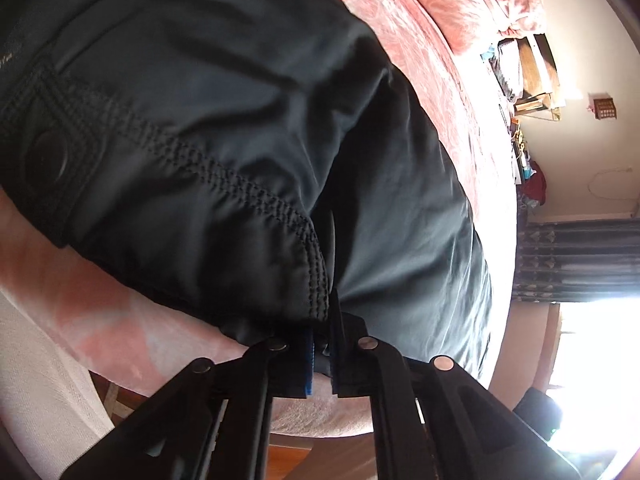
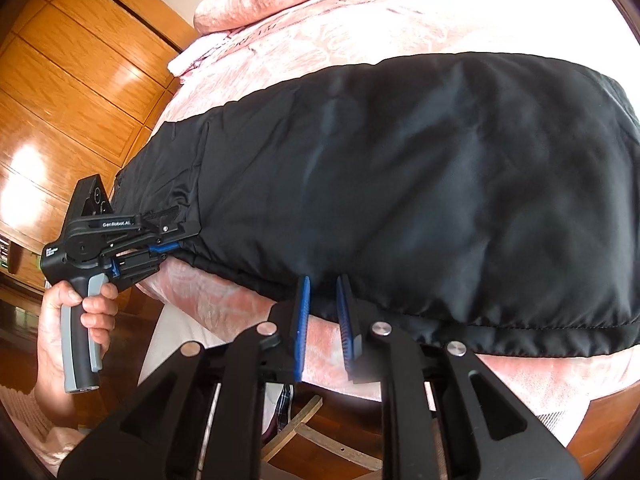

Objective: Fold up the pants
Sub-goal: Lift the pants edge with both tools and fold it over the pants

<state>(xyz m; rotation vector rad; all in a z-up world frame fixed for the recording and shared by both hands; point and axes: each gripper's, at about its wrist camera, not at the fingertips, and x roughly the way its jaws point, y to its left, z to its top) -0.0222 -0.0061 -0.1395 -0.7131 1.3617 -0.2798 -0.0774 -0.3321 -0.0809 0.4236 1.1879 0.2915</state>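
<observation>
L wrist cam: tight on shiny black padded pants (image 1: 224, 128). R wrist cam: further back, both share pink patterned bedspread (image 2: 400, 16).

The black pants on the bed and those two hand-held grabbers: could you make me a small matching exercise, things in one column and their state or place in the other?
Things:
1. black pants
2. left gripper
3. right gripper
4. pink bedspread

States or places:
A. jaws apart, at the near edge of the cloth, nothing clamped
B. jaws closed on the hem at one end of the garment
C. lying spread across the bed
D. under the garment, with a pillow at its far end

Pairs: 1-C, 2-B, 3-A, 4-D
</observation>
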